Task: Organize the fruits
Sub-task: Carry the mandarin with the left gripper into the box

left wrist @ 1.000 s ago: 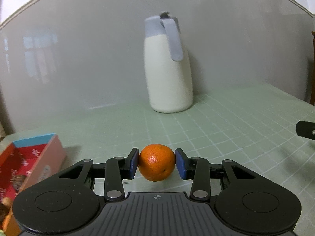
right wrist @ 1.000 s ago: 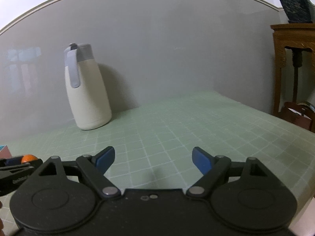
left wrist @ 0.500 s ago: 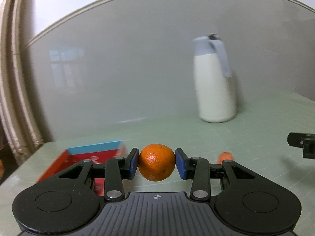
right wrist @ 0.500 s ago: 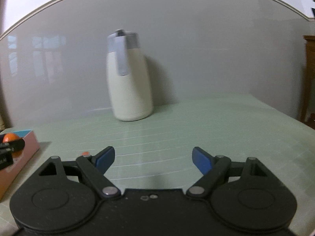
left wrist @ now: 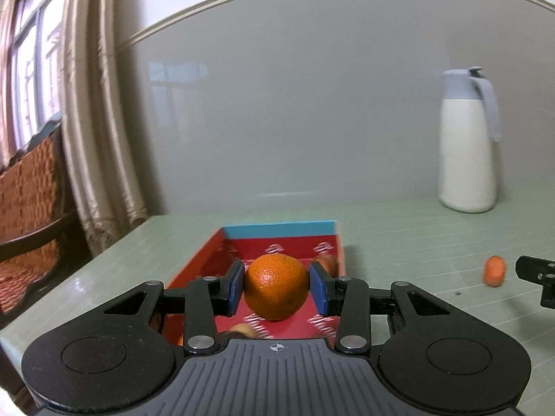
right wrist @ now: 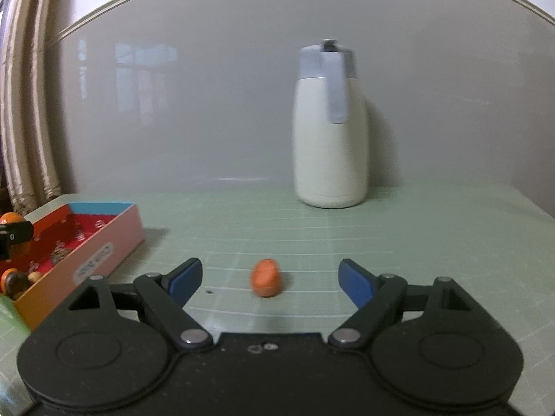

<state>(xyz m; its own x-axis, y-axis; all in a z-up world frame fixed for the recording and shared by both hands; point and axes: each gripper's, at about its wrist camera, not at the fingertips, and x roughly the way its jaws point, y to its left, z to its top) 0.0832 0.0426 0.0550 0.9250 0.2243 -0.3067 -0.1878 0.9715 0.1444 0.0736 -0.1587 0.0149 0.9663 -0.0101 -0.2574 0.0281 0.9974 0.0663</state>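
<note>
My left gripper (left wrist: 275, 287) is shut on an orange (left wrist: 276, 287), its blue pads pressed to both sides. It hovers over the near part of a red open box (left wrist: 277, 239) with a light blue far wall, and some fruit lies inside the box. A small orange fruit (right wrist: 266, 277) lies on the green table, ahead of my right gripper (right wrist: 270, 279), which stands open with nothing between its fingers. The same small fruit (left wrist: 495, 270) shows at the right of the left wrist view. In the right wrist view the box (right wrist: 114, 239) sits at the left.
A white jug with a grey lid and handle (right wrist: 329, 128) stands at the back by the grey wall. The green gridded table (right wrist: 399, 242) spreads around it. Curtains and a wicker chair (left wrist: 31, 187) lie beyond the table's left edge.
Both views have swung left: the jug slid right in each. The red box has come under my left gripper with the orange still held. The small orange fruit has come between the right gripper's fingers.
</note>
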